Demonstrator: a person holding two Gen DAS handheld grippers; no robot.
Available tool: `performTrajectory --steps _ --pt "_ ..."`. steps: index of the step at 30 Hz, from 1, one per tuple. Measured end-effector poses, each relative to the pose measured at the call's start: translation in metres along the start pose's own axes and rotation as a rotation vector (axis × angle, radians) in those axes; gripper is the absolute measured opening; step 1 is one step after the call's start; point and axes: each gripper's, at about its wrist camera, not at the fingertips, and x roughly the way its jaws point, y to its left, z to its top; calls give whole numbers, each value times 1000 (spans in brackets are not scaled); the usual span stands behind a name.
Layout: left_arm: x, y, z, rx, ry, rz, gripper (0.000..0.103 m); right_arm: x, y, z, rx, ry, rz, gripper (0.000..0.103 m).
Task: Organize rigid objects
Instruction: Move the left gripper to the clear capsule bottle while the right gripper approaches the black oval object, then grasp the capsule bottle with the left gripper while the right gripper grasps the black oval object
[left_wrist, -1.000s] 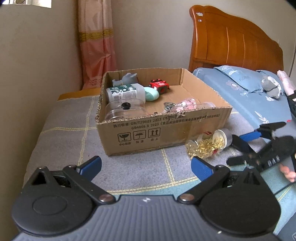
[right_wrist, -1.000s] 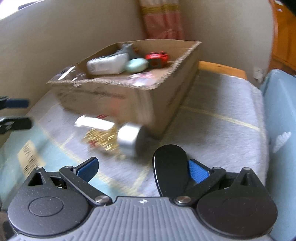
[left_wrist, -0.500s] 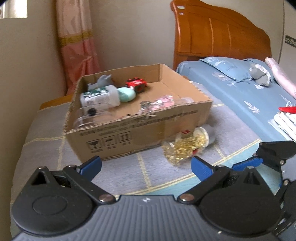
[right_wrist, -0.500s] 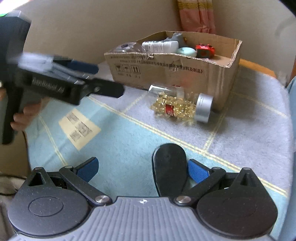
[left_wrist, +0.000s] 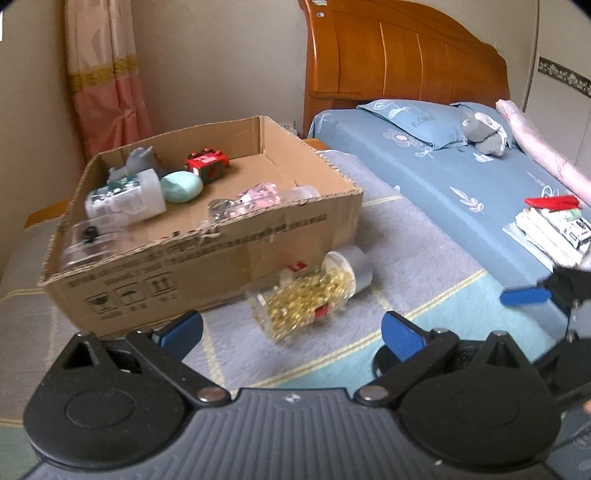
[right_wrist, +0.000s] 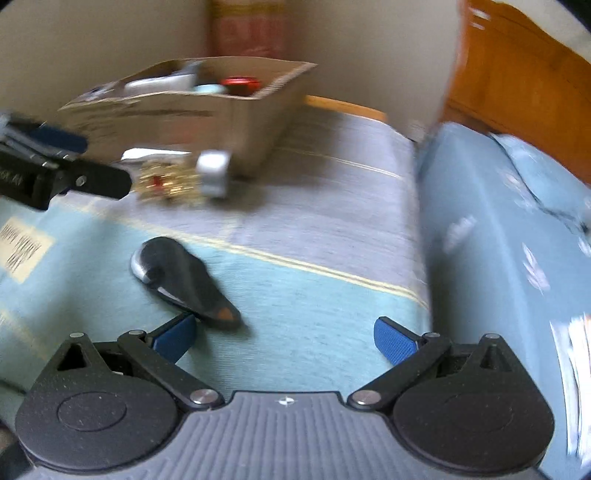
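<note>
A clear bottle of yellow capsules (left_wrist: 314, 295) with a grey cap lies on its side on the blanket, just in front of the cardboard box (left_wrist: 207, 266). My left gripper (left_wrist: 291, 332) stands open right before the bottle, nothing between its fingers. The box holds a white bottle (left_wrist: 125, 195), a green oval piece (left_wrist: 181, 187), a red toy car (left_wrist: 207, 166) and clear containers. My right gripper (right_wrist: 284, 338) is open and low over the blanket. A black paddle-shaped object (right_wrist: 184, 280) lies on the blanket by its left finger. The right wrist view is blurred.
The box stands on a grey and teal blanket (left_wrist: 424, 266). A blue bed (left_wrist: 461, 177) with a pillow, a wooden headboard (left_wrist: 399, 62) and stacked papers (left_wrist: 550, 229) lies to the right. A wall and a pink curtain (left_wrist: 107, 85) are behind the box.
The black object that rode between my right gripper's fingers now lies on the blanket. The right gripper has swung right. My left gripper has come closer to the capsule bottle.
</note>
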Motion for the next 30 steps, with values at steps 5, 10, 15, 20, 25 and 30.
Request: performTrajectory --steps 5,10,15,20,25,30 --pt "21 -7 9 -74 55 14 102 -1 1 -9 66 -40 -9 103" --pt "38 -11 12 -184 92 15 102 2 4 -10 79 -64 -19 103" --pt "48 -21 16 -220 75 98 102 1 7 -10 64 -73 -8 103" --pt "56 -31 20 -259 64 190 102 0 10 -12 60 -80 -5 103" --pt "64 -41 24 -229 70 238 100 -2 12 -15 59 -88 -5 103" --pt "63 -39 22 -200 76 232 94 -2 14 -17 61 -93 -8 103"
